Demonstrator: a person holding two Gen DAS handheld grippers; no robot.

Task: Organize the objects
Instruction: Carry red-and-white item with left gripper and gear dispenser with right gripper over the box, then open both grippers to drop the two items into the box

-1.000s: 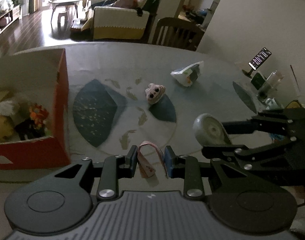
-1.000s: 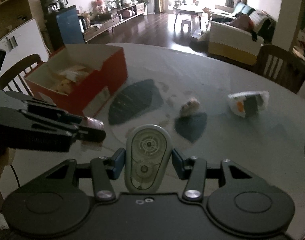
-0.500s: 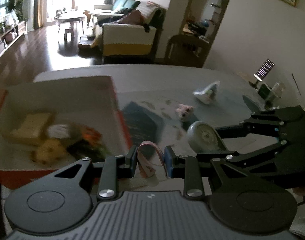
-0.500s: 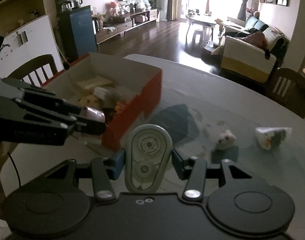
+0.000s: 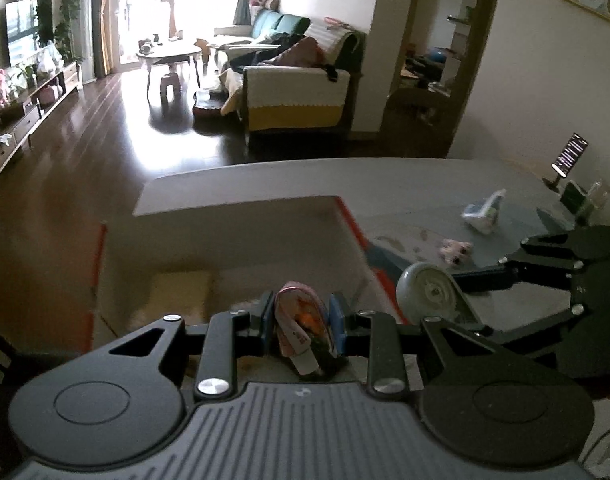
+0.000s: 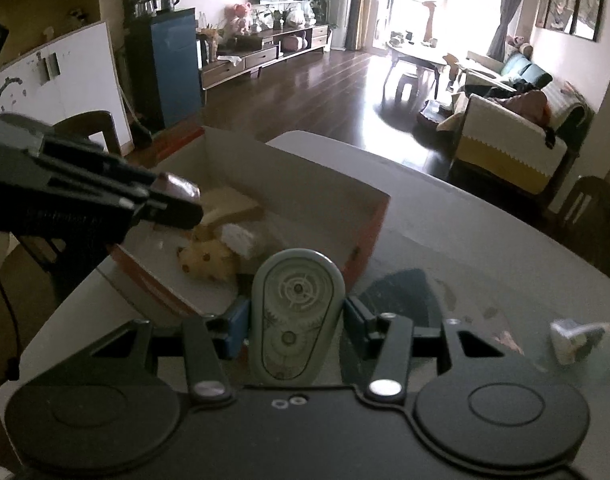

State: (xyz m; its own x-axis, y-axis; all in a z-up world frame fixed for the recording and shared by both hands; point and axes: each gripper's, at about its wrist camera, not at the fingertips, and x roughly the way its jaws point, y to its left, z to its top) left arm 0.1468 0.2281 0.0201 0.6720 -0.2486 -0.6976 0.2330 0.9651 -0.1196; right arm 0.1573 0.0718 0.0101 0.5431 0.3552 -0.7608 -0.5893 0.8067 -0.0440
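My left gripper [image 5: 301, 318] clamps a packet [image 5: 295, 328] over the box [image 6: 305, 188] holding a plush [image 6: 209, 262]; my right gripper [image 6: 297, 316] clamps a dispenser [image 6: 297, 312].

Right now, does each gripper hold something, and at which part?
Yes. The left gripper pinches a small pink packet by its sides. The right gripper clamps a grey-green correction tape dispenser across its flat sides.

No readable text, brand, number or sign anywhere. Faint embossed lettering along the side of the left tool [image 6: 177, 204], too blurred to make out. Print on the pink packet [image 5: 299, 326] and on the wrapped snack [image 6: 581, 340] beside the red box [image 6: 369, 232], also illegible. Lit phone screen [image 5: 569, 154] beyond the box, lines unreadable.
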